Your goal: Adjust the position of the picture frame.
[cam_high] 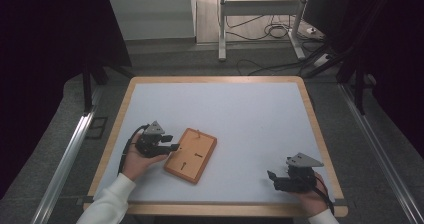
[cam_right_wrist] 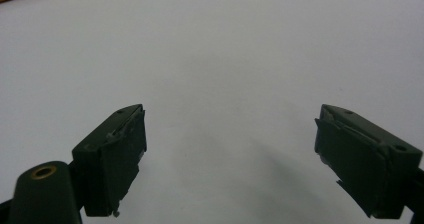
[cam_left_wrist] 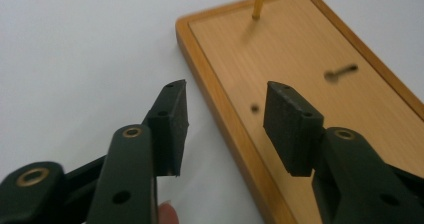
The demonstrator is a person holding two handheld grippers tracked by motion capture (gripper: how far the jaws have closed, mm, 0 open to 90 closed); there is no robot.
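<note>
Wooden board (cam_high: 191, 155), thin peg (cam_left_wrist: 260, 0) upright: flat on surface (cam_high: 240, 114). Left hand-held gripper (cam_left_wrist: 227, 126) open, straddling board's edge for grasping. Right hand-held gripper (cam_right_wrist: 230, 159) open, empty, parked aside.

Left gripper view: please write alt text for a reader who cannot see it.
The left gripper holds its two black jaws open astride the raised rim of a flat, rectangular wooden board lying on a white table surface. Neither jaw visibly touches the board. A thin yellow peg stands upright near its far end.
</note>
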